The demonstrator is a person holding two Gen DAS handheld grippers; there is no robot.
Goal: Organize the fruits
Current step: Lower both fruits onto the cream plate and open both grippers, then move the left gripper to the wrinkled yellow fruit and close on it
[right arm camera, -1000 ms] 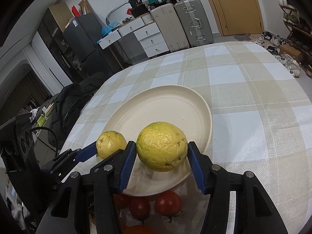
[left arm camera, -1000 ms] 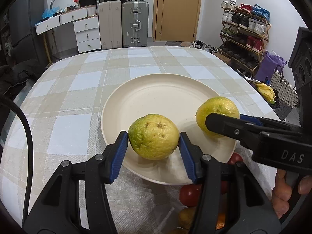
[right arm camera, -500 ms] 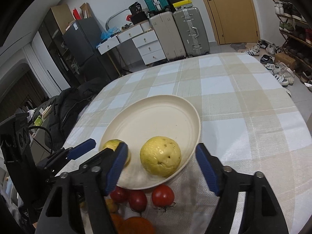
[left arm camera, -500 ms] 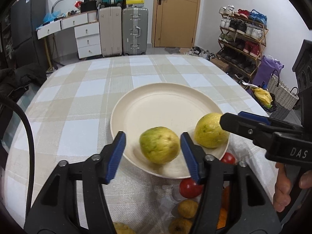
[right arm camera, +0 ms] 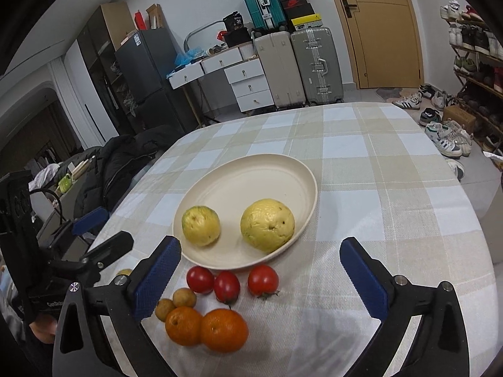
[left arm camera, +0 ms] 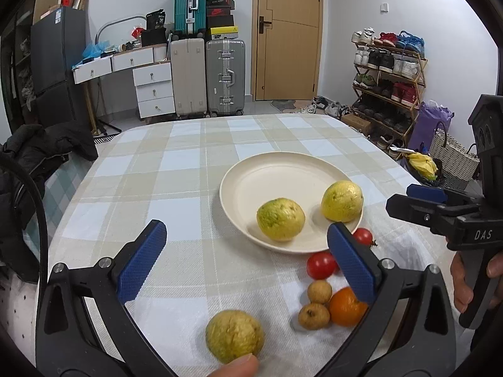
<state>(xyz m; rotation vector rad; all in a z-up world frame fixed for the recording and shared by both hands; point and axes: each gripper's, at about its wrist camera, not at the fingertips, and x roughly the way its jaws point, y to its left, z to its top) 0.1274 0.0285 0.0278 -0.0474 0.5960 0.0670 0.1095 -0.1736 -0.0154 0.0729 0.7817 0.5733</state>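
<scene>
Both the left gripper [left arm camera: 245, 257] and right gripper [right arm camera: 261, 278] are opening wide, nothing between the jaws. Two guavas [right arm camera: 267, 224] are sitting on the near side of the plate [right arm camera: 251, 182]; a third guava [left arm camera: 234, 335] is lying near-left on the tablecloth. It's looking firm, roundish and bumpy-skinned, so I'm guessing grab across the widest middle, gently.

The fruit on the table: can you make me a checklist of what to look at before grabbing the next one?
1. Two yellow fruits, the left one and the right one, sit on the plate: ok.
2. Left gripper opening, nothing between its fingers: ok.
3. Right gripper opening, nothing between its fingers: ok.
4. Third yellow fruit lies on the tablecloth, off the plate: not ok.
5. Tomatoes, oranges and small brown fruits off the plate: not ok.
6. Room left on the plate: ok.
</scene>
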